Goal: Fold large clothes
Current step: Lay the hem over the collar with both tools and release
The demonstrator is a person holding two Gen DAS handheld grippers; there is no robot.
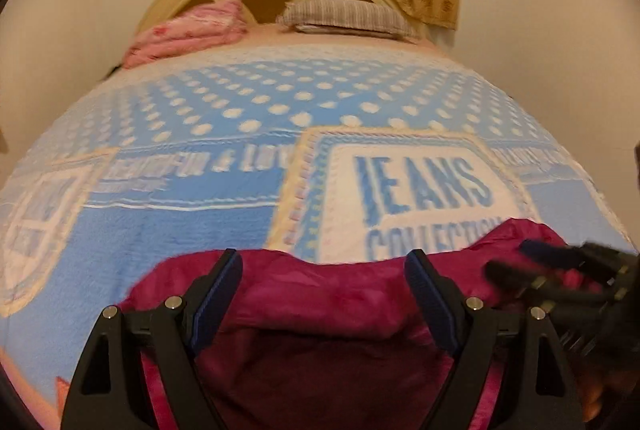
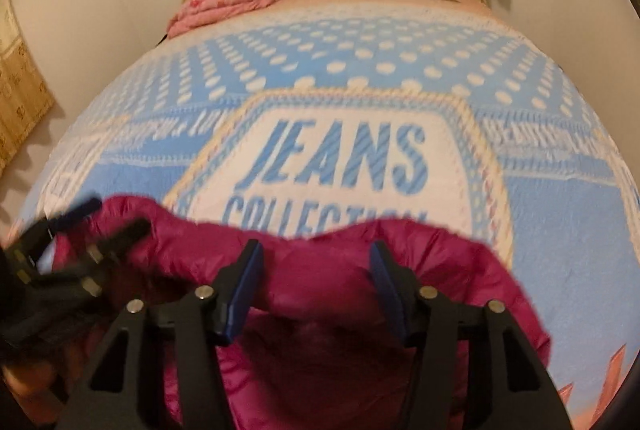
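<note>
Magenta garment (image 1: 320, 294) lengthwise across blanket (image 1: 180, 230)

The left gripper (image 1: 324, 270) hangs wide open over a magenta garment (image 1: 320, 306) on the blue blanket (image 1: 180, 230) — the right gripper (image 1: 520, 262) blurred at its right, jaws apart.

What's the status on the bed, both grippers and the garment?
Left gripper open, right gripper open, both over the magenta puffer garment, nothing gripped. Garment bunched on the blue JEANS blanket. Nothing in the way.
</note>
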